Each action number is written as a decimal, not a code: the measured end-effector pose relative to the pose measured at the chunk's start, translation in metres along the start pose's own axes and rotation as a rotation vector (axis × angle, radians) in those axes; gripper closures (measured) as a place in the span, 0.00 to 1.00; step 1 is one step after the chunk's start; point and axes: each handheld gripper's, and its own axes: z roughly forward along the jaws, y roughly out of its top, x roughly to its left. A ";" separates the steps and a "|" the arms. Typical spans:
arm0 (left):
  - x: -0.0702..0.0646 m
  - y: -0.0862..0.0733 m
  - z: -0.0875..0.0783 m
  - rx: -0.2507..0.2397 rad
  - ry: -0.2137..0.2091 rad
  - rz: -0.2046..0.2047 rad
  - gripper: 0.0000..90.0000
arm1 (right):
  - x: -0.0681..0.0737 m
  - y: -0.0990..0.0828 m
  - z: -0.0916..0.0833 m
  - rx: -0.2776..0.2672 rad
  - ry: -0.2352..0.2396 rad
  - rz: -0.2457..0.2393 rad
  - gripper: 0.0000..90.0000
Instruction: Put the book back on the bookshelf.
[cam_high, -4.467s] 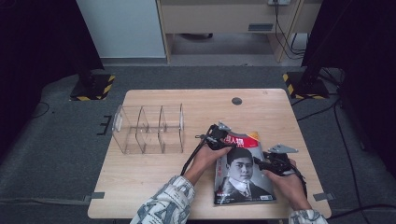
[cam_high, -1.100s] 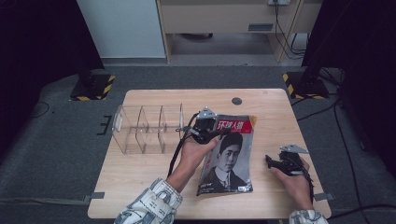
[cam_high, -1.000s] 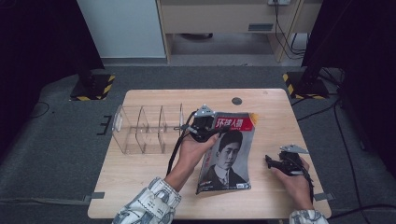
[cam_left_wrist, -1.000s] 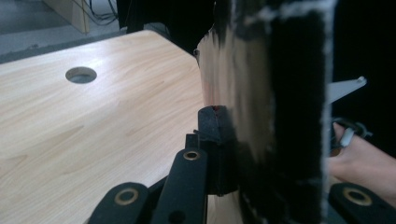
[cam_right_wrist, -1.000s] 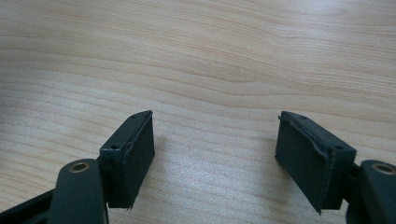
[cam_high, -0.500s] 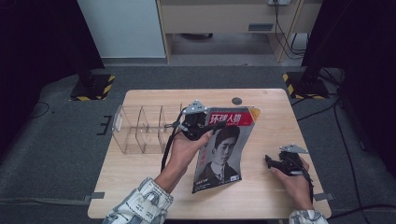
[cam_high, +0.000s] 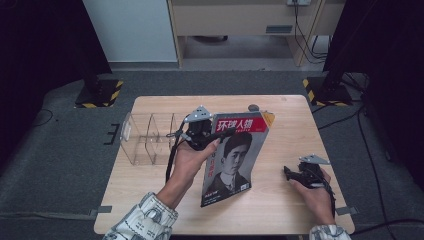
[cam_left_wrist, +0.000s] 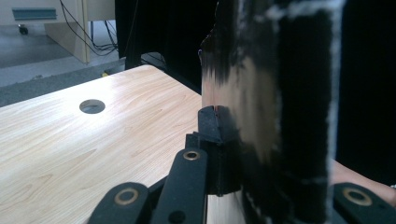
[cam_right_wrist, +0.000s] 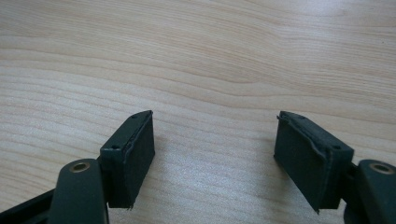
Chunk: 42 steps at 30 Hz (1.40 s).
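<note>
A magazine (cam_high: 232, 155) with a red title band and a portrait on its cover stands tilted on the table, its lower edge resting on the wood. My left gripper (cam_high: 215, 135) is shut on the magazine's upper left edge and holds it up. Seen from the left gripper view, the magazine (cam_left_wrist: 275, 121) sits edge-on and blurred between the black jaws. My right gripper (cam_high: 289, 173) rests low over the table at the right, open, with nothing but bare wood between its jaws (cam_right_wrist: 215, 154).
A clear plastic rack (cam_high: 147, 137) with several upright dividers stands on the left part of the wooden table (cam_high: 290, 120), just left of the held magazine. A round cable hole (cam_high: 253, 107) lies near the far edge. Dark stands flank the table.
The left gripper has lifted the magazine's top edge and carried it leftwards toward the rack, so the magazine stands steeper. The right gripper has stayed put.
</note>
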 end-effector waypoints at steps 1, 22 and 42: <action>0.000 0.000 -0.002 -0.001 0.002 0.004 0.96 | 0.000 0.000 0.000 0.002 0.000 -0.001 0.32; 0.007 -0.004 -0.026 -0.035 0.021 -0.008 0.96 | 0.001 0.000 0.000 0.001 0.001 -0.002 0.32; 0.018 -0.016 -0.063 -0.057 0.056 -0.027 0.96 | 0.001 0.001 0.001 0.000 0.003 -0.004 0.32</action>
